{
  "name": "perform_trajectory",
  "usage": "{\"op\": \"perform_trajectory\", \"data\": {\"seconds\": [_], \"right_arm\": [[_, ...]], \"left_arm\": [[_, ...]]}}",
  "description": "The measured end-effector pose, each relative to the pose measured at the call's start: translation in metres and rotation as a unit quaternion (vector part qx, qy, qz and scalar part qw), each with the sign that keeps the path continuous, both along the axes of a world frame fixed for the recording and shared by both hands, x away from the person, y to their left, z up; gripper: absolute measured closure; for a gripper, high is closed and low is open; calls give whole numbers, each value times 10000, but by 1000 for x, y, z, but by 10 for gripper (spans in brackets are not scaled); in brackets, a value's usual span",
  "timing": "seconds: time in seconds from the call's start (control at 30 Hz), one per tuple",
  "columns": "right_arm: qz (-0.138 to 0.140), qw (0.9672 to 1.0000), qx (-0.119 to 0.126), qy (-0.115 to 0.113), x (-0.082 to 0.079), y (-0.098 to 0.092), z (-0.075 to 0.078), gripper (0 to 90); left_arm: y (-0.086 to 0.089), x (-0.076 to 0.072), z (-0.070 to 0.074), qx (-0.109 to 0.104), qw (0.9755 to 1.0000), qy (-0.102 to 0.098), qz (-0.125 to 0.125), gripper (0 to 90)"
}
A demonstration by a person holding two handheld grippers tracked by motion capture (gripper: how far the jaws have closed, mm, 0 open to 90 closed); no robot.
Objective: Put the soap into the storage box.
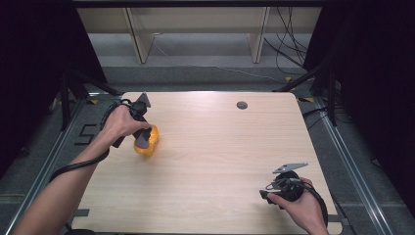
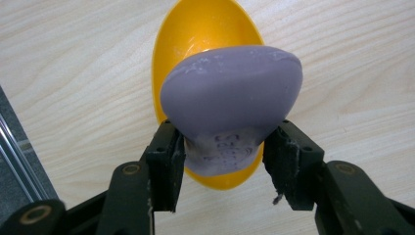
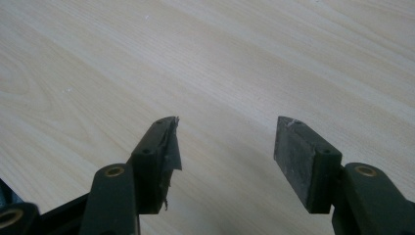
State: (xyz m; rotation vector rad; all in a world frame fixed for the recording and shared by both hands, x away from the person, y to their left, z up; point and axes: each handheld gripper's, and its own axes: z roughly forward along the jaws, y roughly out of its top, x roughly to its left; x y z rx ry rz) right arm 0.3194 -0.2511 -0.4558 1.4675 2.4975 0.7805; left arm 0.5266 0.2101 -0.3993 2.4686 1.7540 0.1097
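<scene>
The pale wooden surface (image 1: pixel 215 147) spreads wide, with a small grey round cap (image 1: pixel 242 105) set into it near its far edge. Beyond it stands a light wooden shelf frame (image 1: pixel 195 29), and black cables (image 1: pixel 288 44) trail over the grey floor at the far right.

On the left half of the surface lies an orange-yellow oval plastic dish (image 2: pixel 195 44), close to the left edge. Over it sits a greyish-purple rounded lump of smooth, putty-like material (image 2: pixel 232 105), wide at its far end and narrowing toward the near end, where faint raised lettering shows. The lump overlaps the near part of the dish; whether it rests in the dish I cannot tell.

The left tongs (image 2: pixel 222 154), in the person's left hand (image 1: pixel 120 125), are pinching the lump's narrow end, one black pad on each side of it.

The right tongs (image 3: pixel 226 147), in the right hand (image 1: pixel 301 203) at the near right corner, stand spread with bare wood between them, well apart from the dish.
</scene>
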Motion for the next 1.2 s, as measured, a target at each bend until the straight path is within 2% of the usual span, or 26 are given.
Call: {"op": "perform_trajectory", "data": {"seconds": [0.03, 0.07, 0.1, 0.13, 0.27, 0.33, 0.37, 0.47, 0.73, 0.87, 0.97, 1.0, 1.2], "right_arm": [[5, 10000, -2, -10, 0, 0, 0, 422], [11, 10000, 5, -46, 0, 0, 0, 422], [2, 10000, 6, -34, 0, 0, 0, 422], [2, 10000, 5, -33, 0, 0, 0, 422], [8, 10000, -3, -25, 0, -1, 0, 422], [6, 10000, 1, -25, 0, -1, 0, 422], [3, 10000, 7, -22, 0, 0, 0, 422], [3, 10000, 8, -21, 0, 0, 0, 422], [18, 10000, -8, -2, 0, -1, 0, 422], [24, 10000, -8, -18, 1, -1, 0, 422], [20, 10000, -9, -16, 0, -1, 0, 420], [20, 10000, -9, -16, 0, -1, 0, 420], [15, 10000, -10, -23, 0, -1, 0, 420]], "left_arm": [[-1, 2, -1, 28, 9999, 126, 12, 502], [-1, 4, -1, 72, 9998, 169, -21, 502], [-1, 4, -4, 50, 9999, 98, 49, 502], [-1, 6, -5, 100, 9997, 203, 12, 502], [-3, 11, -13, 117, 9997, 187, 49, 503], [-4, 13, -16, 185, 9995, 266, 13, 503], [-5, 13, -19, 169, 9996, 212, 67, 502], [-6, 15, -23, 159, 9995, 254, 67, 503], [-7, 18, -29, 219, 9994, 256, 14, 502], [-6, 16, -31, 156, 9997, 156, -61, 500], [-4, 14, -29, 74, 10000, -40, -51, 504], [-3, 13, -26, 118, 9999, -14, -99, 504], [-2, 2, -12, -103, 9993, -320, -135, 495]]}}
